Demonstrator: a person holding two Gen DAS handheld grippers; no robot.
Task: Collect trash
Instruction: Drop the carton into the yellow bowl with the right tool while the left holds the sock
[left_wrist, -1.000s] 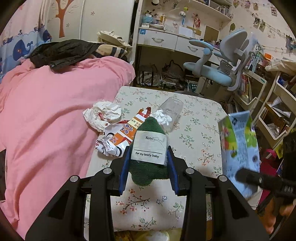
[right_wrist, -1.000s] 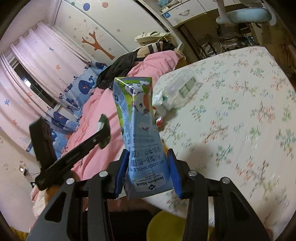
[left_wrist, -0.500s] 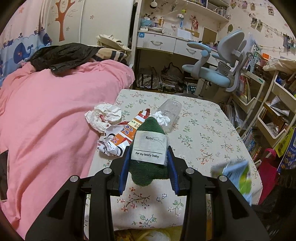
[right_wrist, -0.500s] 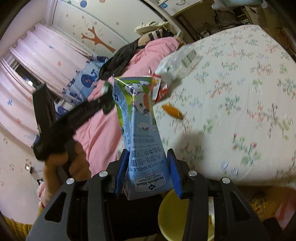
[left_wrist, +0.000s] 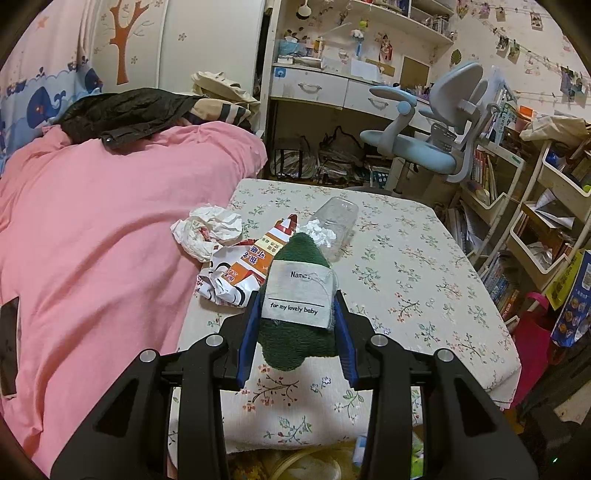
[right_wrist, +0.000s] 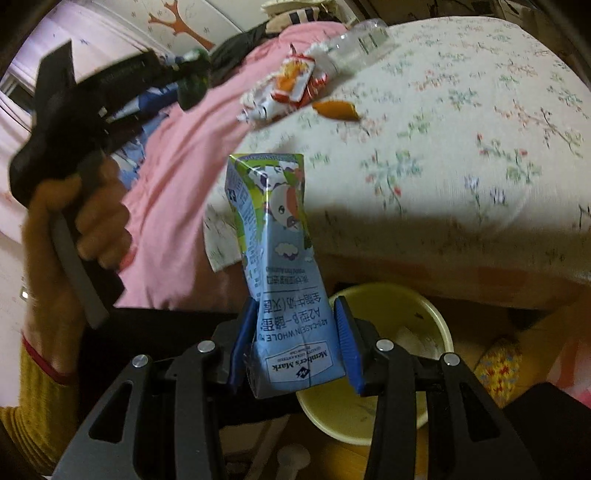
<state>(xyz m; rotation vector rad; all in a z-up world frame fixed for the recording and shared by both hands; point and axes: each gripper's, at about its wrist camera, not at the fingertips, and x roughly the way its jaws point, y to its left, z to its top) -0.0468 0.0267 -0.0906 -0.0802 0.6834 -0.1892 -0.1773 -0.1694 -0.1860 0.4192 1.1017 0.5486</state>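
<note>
My left gripper (left_wrist: 296, 299) is shut on a dark green cloth (left_wrist: 295, 339) with a white "for my lovely baby" label, held above the near part of the floral table (left_wrist: 406, 277). Beyond it lie crumpled white paper (left_wrist: 207, 230), an orange-and-white wrapper (left_wrist: 243, 266) and a clear plastic cup (left_wrist: 338, 221) on its side with a tissue at its mouth. My right gripper (right_wrist: 295, 306) is shut on a blue milk carton (right_wrist: 275, 229), below the table's front edge and over a yellow bin (right_wrist: 436, 321). An orange peel (right_wrist: 336, 109) lies on the tablecloth.
A pink bed (left_wrist: 92, 240) runs along the table's left side. A blue desk chair (left_wrist: 424, 155) and crowded shelves (left_wrist: 535, 221) stand behind and to the right. A pink bag (left_wrist: 532, 325) sits on the floor at the right. A person's hand (right_wrist: 85, 221) holds the left gripper.
My right gripper has carried the milk carton down past the table's front edge to above the yellow bin; the carton has left the left wrist view. The left gripper has stayed put.
</note>
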